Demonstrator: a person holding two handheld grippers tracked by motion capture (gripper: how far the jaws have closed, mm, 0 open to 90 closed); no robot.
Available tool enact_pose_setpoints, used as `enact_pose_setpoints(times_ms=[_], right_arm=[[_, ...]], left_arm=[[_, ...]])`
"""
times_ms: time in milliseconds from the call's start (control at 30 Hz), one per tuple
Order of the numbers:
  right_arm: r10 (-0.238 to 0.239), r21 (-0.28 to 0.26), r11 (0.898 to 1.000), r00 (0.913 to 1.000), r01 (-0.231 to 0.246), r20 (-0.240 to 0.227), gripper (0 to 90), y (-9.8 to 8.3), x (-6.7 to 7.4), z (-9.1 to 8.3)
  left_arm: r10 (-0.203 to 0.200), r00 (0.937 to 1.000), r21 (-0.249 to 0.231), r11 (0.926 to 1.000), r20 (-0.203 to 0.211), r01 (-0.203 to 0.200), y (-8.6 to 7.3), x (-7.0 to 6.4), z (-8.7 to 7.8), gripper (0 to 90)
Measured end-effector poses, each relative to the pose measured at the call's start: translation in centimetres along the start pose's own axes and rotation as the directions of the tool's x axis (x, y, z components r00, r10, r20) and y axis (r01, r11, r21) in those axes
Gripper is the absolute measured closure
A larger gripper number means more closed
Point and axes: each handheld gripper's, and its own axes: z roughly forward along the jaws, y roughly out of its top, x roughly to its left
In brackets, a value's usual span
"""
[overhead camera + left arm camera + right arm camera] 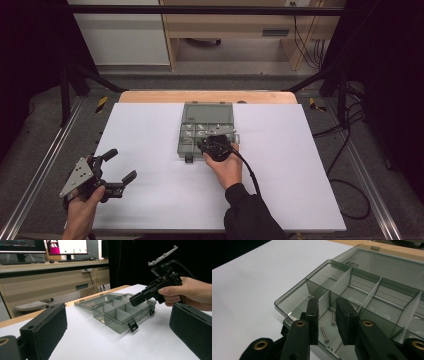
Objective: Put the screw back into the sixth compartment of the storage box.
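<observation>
I see a smoky clear organizer box [206,134] lying open near the far middle of the white sheet [150,150], its lid [208,111] folded flat toward the far edge of the table [150,96]. There is raised lettering on the lid in my right gripper view, but it is too small and skewed for me to read. The box's long axis, lid included, runs from my side toward the far edge, with the two black latches [132,326] on the wall facing me. Inside, in the compartment at the box's near corner, two screws [325,334] lie on the floor, both pointing roughly away from me and set just apart from each other. My right gripper [327,315] hangs right over that compartment, pointing down into it, jaws parted a little with nothing pinched between them; the screws sit below the gap. From the box, the sheet spreads bare on both sides and toward me, so there is plenty of room. My left gripper [119,165] rests well to the left of the box and nearer me, jaws spread wide and holding nothing, aimed toward the box.
</observation>
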Motion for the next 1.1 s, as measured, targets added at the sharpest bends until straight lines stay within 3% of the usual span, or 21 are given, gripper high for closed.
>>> enact_pose_setpoints(times_ms=[233, 633, 833, 1100], right_arm=[[-0.017, -0.028, 0.999, 0.9998, 0.017, 0.014, 56.5, 0.2, 0.1, -0.4], [0.001, -0.052, 0.999, 0.9988, 0.002, 0.048, 14.6, 0.5, 0.2, -0.8], [-0.029, -0.054, 0.998, 0.9956, 0.034, 0.089, 13.2, 0.7, 0.3, -1.5], [-0.065, -0.105, 0.992, 0.9938, 0.075, 0.089, 15.2, 1.1, 0.5, -2.9]], left_arm=[[0.001, 1.0000, 0.000, 1.0000, -0.001, -0.001, 0.0, 0.0, 0.0, 1.3], [0.002, 1.0000, 0.005, 1.0000, -0.003, -0.002, 0.0, -0.1, 0.0, 1.3], [0.001, 1.0000, 0.003, 1.0000, -0.004, -0.001, 0.0, -0.1, -0.1, 1.3], [-0.002, 1.0000, 0.001, 1.0000, -0.003, 0.002, 0.0, -0.1, -0.1, 1.3]])
